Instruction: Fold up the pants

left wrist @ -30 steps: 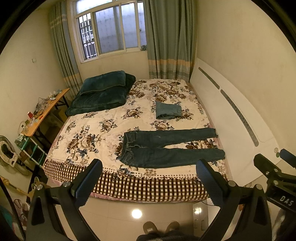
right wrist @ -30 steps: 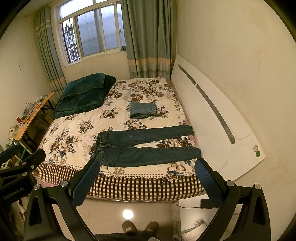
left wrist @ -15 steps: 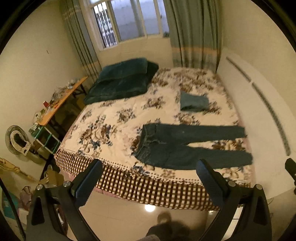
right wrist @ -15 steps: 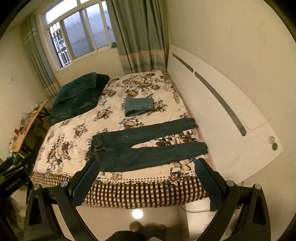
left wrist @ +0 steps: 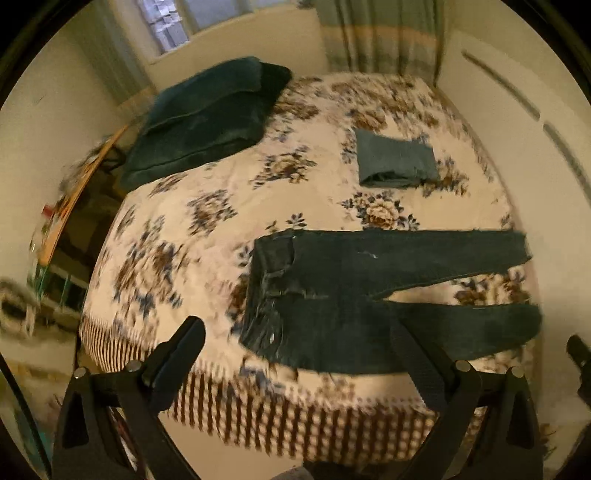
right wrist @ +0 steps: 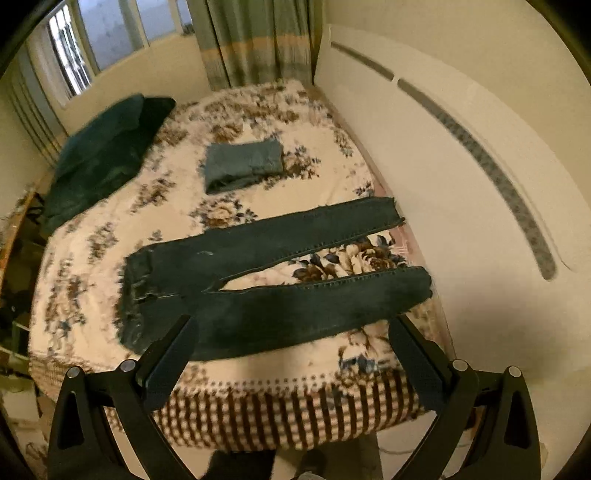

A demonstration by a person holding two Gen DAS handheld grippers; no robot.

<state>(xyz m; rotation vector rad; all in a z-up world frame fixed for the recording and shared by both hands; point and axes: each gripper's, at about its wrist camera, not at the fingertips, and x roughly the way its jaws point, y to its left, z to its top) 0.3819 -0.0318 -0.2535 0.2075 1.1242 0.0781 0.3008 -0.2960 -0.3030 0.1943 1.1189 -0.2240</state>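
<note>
- Bed (left wrist: 229, 206) with a flowered cover fills both views; its near edge has a brown-and-white checked border (right wrist: 295, 410), and every place below is given from this bed.
- White headboard (right wrist: 461, 155) with grey inlaid strips stands along the right side of the bed, against the wall.
- Curtains (right wrist: 255, 40) and a window (right wrist: 107, 33) sit beyond the far end of the bed.
- Dark green folded blanket (left wrist: 207, 114) lies on the far left corner of the bed.
- Pants (left wrist: 369, 295), dark blue jeans, lie flat and unfolded across the near part of the bed, close to its checked edge, the waistband toward the middle of the bed and both legs running toward the headboard side; the legs part in a narrow V, the cover showing between them.
- Folded grey-blue garment (left wrist: 395, 162) rests on the bed beyond the pants, apart from them, toward the headboard side.
- Table (left wrist: 85, 177) with small clutter stands off the left side of the bed; it is blurred.
- Left gripper (left wrist: 295, 358) hangs above the near edge of the bed, fingers (left wrist: 184, 350) spread wide with nothing between them, over the waist end of the pants and not touching them.
- Right gripper (right wrist: 291, 350) hangs above the same edge, fingers (right wrist: 413, 354) likewise wide apart and holding nothing, over the nearer leg.
</note>
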